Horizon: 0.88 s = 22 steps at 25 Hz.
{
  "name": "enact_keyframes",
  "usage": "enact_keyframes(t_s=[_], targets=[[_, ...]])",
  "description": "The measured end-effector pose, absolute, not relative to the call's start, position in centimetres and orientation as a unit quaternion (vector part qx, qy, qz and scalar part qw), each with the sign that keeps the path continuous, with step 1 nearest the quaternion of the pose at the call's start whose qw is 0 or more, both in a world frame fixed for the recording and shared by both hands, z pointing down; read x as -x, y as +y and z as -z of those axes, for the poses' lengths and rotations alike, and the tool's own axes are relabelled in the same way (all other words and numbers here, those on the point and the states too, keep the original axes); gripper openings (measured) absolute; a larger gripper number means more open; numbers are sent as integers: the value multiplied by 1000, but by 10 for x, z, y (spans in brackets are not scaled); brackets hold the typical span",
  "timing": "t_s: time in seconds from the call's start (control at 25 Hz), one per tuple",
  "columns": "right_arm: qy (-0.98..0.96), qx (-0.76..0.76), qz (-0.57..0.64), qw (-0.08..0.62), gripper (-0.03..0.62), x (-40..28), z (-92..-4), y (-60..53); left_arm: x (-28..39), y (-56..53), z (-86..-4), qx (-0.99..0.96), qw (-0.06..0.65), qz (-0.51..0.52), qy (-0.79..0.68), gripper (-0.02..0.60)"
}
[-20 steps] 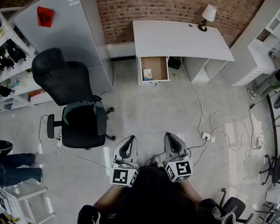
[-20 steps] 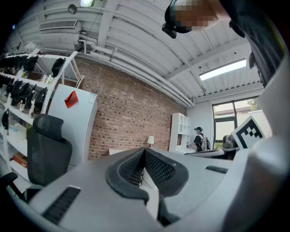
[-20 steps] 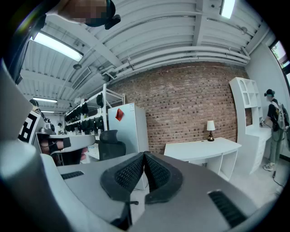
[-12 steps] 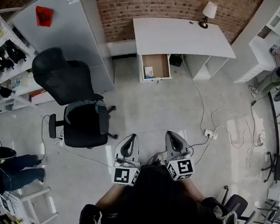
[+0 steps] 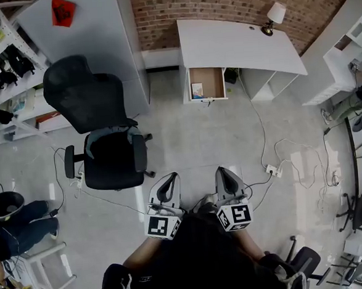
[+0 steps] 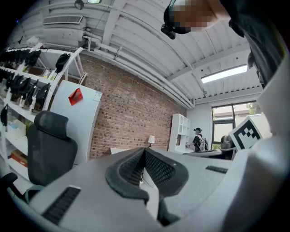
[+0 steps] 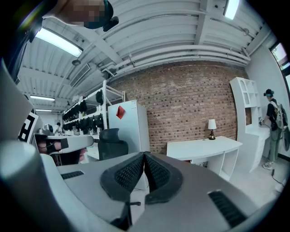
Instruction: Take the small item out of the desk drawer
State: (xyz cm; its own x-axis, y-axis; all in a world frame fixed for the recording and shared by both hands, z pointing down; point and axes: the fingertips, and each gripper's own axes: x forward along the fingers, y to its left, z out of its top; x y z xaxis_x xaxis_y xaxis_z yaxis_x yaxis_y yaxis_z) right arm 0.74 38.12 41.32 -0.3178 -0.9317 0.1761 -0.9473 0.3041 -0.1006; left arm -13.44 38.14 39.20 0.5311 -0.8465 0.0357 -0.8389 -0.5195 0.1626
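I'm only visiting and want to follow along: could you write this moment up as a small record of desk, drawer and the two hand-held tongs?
Desk: white desk against the red brick wall
Drawer: wood-lined desk drawer, pulled open
Item: small blue-and-white item, lying inside at the drawer's left
Left tongs: shut, empty
Right tongs: shut, empty
Position: both near the person, across the grey floor from the desk
Nearby: black office chair, left of the tongs

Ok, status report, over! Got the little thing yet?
Left hand-held gripper, right hand-held gripper: shut, empty. Small blue-and-white item lies in open wooden drawer, not reached. Black office chair left of path.
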Motion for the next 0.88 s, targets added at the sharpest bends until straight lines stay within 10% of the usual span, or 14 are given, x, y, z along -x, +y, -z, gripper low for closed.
enact_keyframes(t_s=[0.88], targets=[[-818,-561,-116,47,26,3,-451,188,131,197,-424,-871,106,0,-479,6]])
